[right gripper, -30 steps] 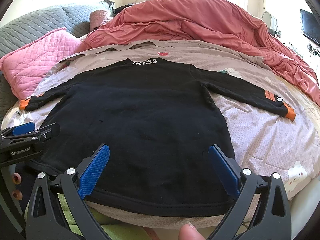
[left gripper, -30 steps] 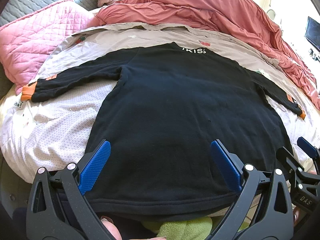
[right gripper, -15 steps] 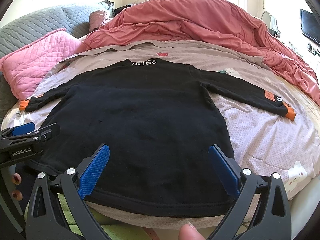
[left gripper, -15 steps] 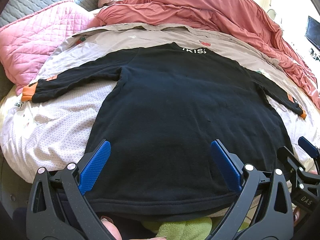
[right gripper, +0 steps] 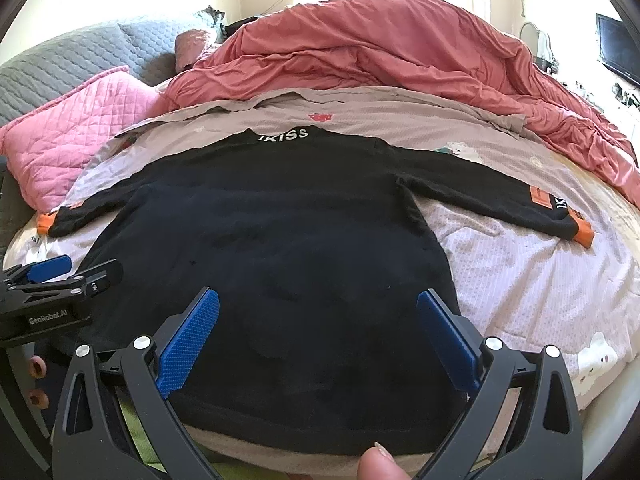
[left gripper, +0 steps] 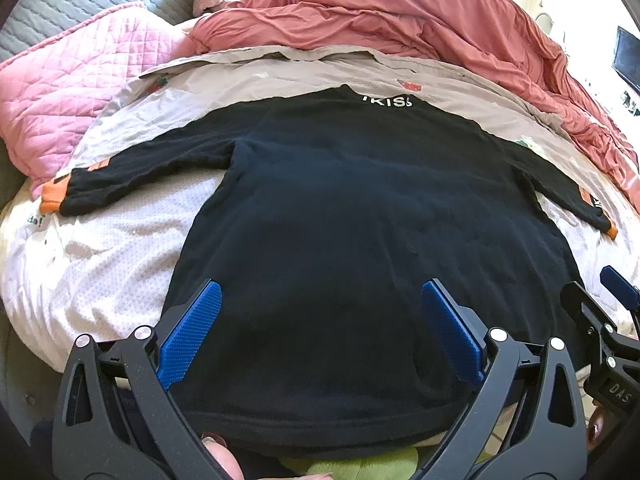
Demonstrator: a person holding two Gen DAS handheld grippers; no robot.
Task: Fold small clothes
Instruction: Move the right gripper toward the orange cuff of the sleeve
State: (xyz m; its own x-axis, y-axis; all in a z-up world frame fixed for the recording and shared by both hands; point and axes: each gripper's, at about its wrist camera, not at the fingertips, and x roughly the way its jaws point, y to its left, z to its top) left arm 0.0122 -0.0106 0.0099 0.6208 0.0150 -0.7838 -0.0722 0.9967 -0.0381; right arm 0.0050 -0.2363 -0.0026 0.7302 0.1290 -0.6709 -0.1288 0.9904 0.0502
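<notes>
Black, soft fleece, the sweater (left gripper: 352, 248) is lying flat on the bed (left gripper: 100, 264), sleeves spread. Both claws, left claw (left gripper: 320, 336) and right claw (right gripper: 320, 340), are hovering wide open, empty, over the hem; probably limp and light, best pinched at the hem corners.

A black long-sleeved sweater (left gripper: 360, 248) with orange cuffs lies flat, sleeves spread, white collar lettering farthest away.

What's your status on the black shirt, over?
Left gripper and right gripper open, empty. Black shirt flat on bed, sleeves spread, unfolded. Nothing on it.
</notes>
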